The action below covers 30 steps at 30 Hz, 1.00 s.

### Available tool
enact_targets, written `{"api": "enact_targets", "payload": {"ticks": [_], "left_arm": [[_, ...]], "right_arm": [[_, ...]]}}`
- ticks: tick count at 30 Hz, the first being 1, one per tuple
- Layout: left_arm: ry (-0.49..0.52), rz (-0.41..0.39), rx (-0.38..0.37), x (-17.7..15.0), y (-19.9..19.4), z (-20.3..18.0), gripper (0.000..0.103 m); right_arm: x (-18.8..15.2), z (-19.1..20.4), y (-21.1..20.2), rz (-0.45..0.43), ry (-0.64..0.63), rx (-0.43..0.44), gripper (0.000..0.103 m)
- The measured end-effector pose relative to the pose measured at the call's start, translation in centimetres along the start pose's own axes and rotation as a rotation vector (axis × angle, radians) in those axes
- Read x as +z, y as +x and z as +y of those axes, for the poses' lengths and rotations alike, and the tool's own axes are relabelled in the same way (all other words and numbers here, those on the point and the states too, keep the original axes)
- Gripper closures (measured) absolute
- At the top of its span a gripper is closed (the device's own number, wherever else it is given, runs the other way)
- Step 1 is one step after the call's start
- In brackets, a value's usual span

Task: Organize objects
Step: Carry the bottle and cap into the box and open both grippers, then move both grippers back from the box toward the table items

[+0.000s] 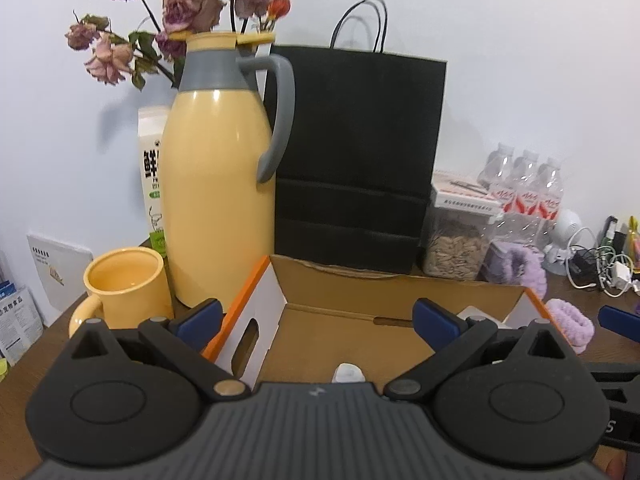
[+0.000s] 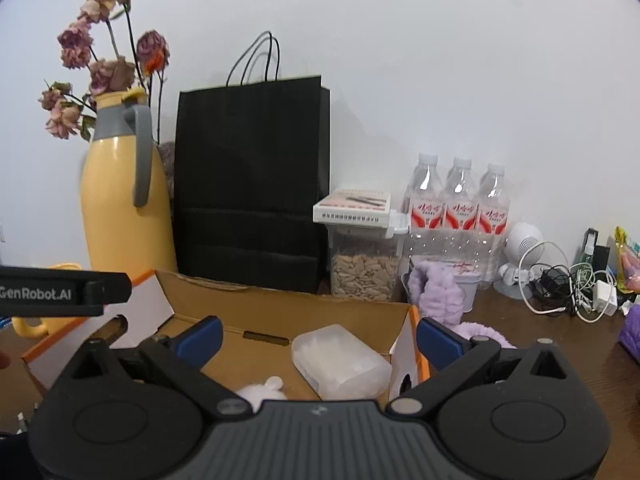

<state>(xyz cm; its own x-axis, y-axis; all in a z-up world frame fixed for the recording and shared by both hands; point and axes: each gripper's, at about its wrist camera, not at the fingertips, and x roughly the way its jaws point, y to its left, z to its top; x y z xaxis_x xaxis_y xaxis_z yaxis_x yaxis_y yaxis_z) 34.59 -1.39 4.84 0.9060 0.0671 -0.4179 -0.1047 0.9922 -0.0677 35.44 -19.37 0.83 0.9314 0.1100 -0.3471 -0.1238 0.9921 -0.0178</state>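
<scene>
Right wrist: brown table [image 2: 520, 320], white wall [image 2: 440, 80], cardboard box [image 2: 280, 304].

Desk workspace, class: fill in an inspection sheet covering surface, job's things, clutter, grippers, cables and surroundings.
Surface: brown wooden desk, crowded along the wall.
Job's things: open cardboard box holding a clear plastic case and a small pale fluffy item; purple fluffy bands lie beside the box.
Clutter: yellow jug holding dried flowers, yellow mug, black paper bag, seed jar, water bottles.
Grippers: left gripper and right gripper both open over the box, empty.
Cables: tangled chargers at the desk's right.
Surroundings: plain white wall.
</scene>
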Motion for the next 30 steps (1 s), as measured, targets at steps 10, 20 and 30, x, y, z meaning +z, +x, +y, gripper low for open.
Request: {"api": "enact_targets", "payload": {"ticks": [10, 20, 30], "left_arm": [[0.030, -0.069, -0.014, -1.5, -4.8, 1.2, 0.000], [0.062, -0.053, 0.004, -3.9, -8.7, 3.1, 0.000], [0.092, 0.005, 0.046, -7.5, -11.8, 5.8, 0.000]], "right_arm": [[-1.2, -0.1, -4.7, -0.020, -0.039, 0.012, 0.000], [-3.7, 0.2, -9.7, -0.004, -0.075, 0.023, 0.000], [-7.7, 0.6, -13.5, 0.084, -0.087, 0.041, 0.000]]}}
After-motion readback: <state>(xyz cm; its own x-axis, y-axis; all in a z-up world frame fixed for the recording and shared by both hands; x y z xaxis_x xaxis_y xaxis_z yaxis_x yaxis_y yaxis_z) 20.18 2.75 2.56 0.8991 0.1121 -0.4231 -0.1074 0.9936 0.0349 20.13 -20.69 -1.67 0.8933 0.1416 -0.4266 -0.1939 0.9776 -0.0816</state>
